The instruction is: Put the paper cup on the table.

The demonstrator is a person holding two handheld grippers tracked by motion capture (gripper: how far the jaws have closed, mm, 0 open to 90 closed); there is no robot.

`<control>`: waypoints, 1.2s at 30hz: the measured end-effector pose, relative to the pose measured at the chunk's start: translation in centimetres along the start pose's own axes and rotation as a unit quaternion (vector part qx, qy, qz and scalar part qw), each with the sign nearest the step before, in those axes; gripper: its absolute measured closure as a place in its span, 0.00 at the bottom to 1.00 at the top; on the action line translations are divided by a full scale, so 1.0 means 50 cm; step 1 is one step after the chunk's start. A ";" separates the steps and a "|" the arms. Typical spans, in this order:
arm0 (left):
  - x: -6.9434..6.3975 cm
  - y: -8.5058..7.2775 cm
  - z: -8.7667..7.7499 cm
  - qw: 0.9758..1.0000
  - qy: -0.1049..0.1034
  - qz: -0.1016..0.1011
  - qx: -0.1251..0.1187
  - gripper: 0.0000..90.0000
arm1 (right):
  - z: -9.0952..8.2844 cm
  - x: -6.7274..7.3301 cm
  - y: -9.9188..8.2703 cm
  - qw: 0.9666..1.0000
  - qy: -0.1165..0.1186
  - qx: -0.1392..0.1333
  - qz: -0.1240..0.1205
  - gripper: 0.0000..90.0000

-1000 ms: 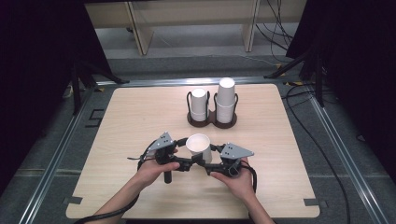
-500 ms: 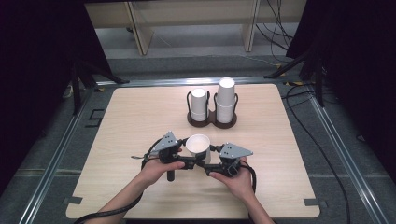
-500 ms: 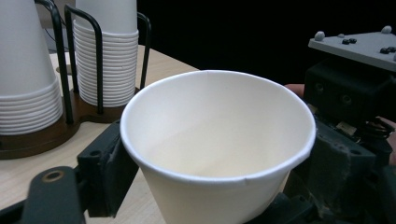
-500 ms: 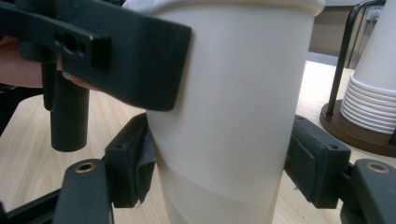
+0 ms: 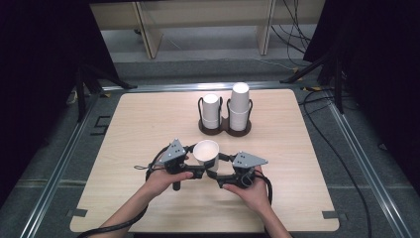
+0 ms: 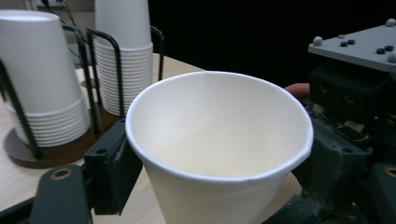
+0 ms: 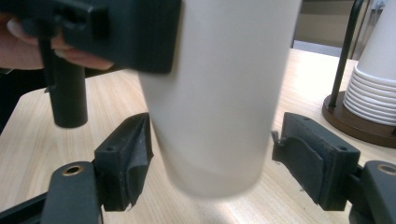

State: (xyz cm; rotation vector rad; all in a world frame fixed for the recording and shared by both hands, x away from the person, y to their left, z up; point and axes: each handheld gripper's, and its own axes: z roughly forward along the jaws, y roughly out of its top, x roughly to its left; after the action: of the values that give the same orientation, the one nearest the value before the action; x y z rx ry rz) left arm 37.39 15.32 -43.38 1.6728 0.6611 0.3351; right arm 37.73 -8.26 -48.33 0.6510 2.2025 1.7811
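Note:
A white paper cup (image 5: 206, 152) hangs upright just above the table's front middle, between both grippers. My left gripper (image 5: 200, 168) reaches in from the left. Its jaws have just been closing with the cup between them. In the left gripper view both pads (image 6: 112, 163) press the cup (image 6: 219, 140) below its rim. My right gripper (image 5: 218, 173) comes from the right, lower down. In the right gripper view its jaws (image 7: 219, 163) stand open either side of the cup's lower part (image 7: 219, 84), with a gap on each side.
A dark wire cup holder (image 5: 225, 130) stands behind the cup at the table's back middle, with a short stack of upside-down cups (image 5: 211, 110) on its left and a taller stack (image 5: 239, 105) on its right. Bare wood lies to either side.
The left gripper's jaws have drawn in onto the cup. Both hands and the cup stay about where they were.

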 end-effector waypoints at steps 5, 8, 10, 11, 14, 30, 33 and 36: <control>0.013 0.004 -0.031 1.000 0.025 0.010 -0.004 0.24 | -0.007 0.001 0.002 1.000 -0.002 -0.006 0.005 0.29; 0.021 0.001 -0.053 0.999 0.040 0.014 -0.003 0.25 | -0.013 -0.001 0.003 1.000 0.005 0.001 0.015 0.29; 0.027 -0.002 -0.068 0.999 0.053 0.015 -0.002 0.24 | -0.017 -0.009 0.004 1.000 -0.011 -0.017 -0.006 0.29; 0.030 -0.004 -0.076 0.998 0.058 0.013 -0.004 0.24 | -0.019 -0.009 0.005 1.000 -0.006 -0.010 0.003 0.29; 0.038 -0.010 -0.102 0.997 0.076 0.014 -0.005 0.24 | -0.030 -0.011 0.005 1.000 -0.013 -0.012 0.018 0.29; 0.057 -0.071 -0.216 0.990 0.143 0.001 -0.019 0.24 | -0.047 -0.027 0.003 0.999 -0.030 -0.024 0.023 0.30; 0.060 -0.080 -0.232 0.987 0.160 0.003 -0.009 0.24 | -0.051 -0.027 0.003 0.999 -0.029 -0.023 0.028 0.30; 0.068 -0.090 -0.248 0.985 0.170 0.005 -0.013 0.24 | -0.051 -0.026 0.003 0.999 -0.032 -0.024 0.027 0.30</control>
State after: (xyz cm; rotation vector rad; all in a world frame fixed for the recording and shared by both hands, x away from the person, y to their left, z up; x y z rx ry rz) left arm 32.08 27.65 -45.57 1.6081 0.8961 0.6437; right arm 37.76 -11.06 -47.73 0.7545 2.1121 1.8073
